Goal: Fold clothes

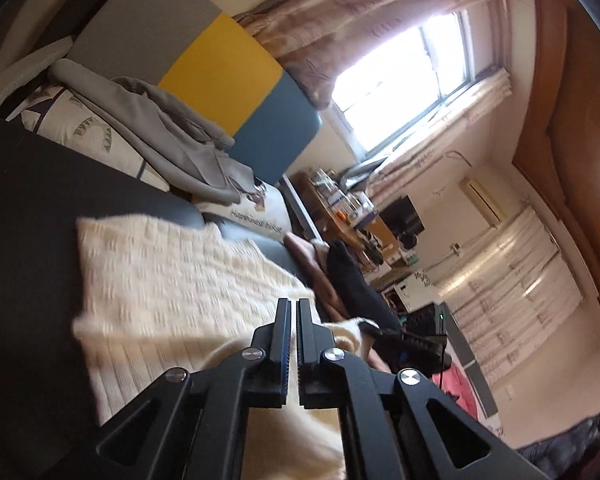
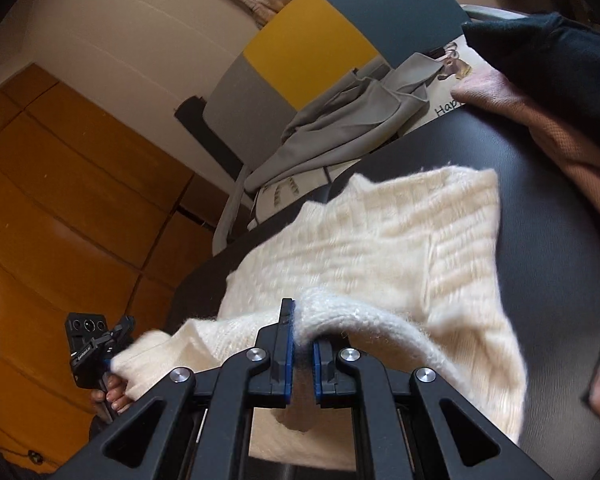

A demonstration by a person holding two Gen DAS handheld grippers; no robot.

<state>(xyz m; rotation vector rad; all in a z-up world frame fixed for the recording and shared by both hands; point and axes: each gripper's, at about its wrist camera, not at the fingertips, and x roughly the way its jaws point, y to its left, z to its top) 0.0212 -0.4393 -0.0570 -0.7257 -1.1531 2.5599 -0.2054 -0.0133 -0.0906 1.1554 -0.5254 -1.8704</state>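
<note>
A cream knit sweater (image 2: 380, 240) lies spread on the dark tabletop (image 2: 548, 200). The right tongs (image 2: 302, 334) are nearly closed and pinch its thick near edge between the blue pads. The left tongs (image 1: 294, 312) are almost fully closed; in the right view they (image 2: 112, 344) hold the sweater's left corner. A grey garment (image 1: 172, 136) lies far behind.

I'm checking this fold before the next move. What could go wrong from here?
1. The right gripper pinches only a thick edge of the cream sweater; the fuzzy knit could slip out.
2. The left gripper looks nearly shut, but its hold on the sweater can't be confirmed; one side may drop and skew the fold.
3. A pink garment lies close beside; it could get dragged along.
</note>
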